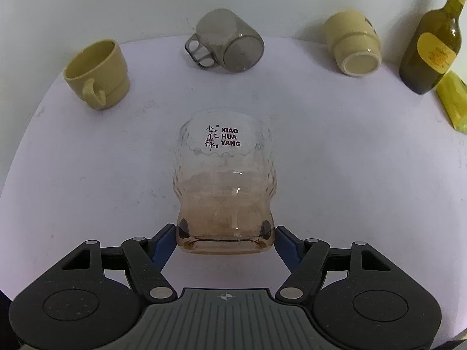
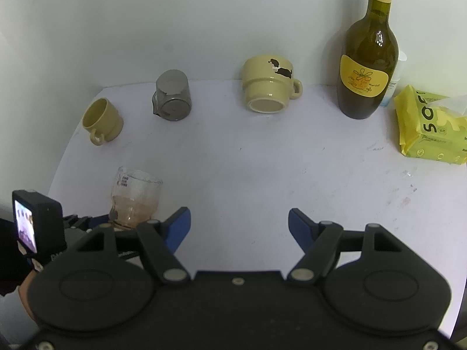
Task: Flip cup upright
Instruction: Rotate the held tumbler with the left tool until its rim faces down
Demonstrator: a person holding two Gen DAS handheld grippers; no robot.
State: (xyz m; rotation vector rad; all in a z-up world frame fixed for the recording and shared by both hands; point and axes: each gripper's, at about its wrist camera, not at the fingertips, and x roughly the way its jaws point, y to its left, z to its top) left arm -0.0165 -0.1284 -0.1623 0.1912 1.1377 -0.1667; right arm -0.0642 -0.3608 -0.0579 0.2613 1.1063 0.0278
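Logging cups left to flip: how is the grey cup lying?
Tipped on its side: the grey cup shows its round base to the camera, handle at its left.

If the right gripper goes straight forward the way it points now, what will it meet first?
Probably nothing soon. The right gripper is open over bare table, its way looks free. Farther on, roughly in line, lies the cream mug with the dog picture near the wall. Depth is unclear, so it may pass beside the mug.

We see even, soft light, sharp centres, faint shadows, fisheye bending and dark vignetting in the corners.
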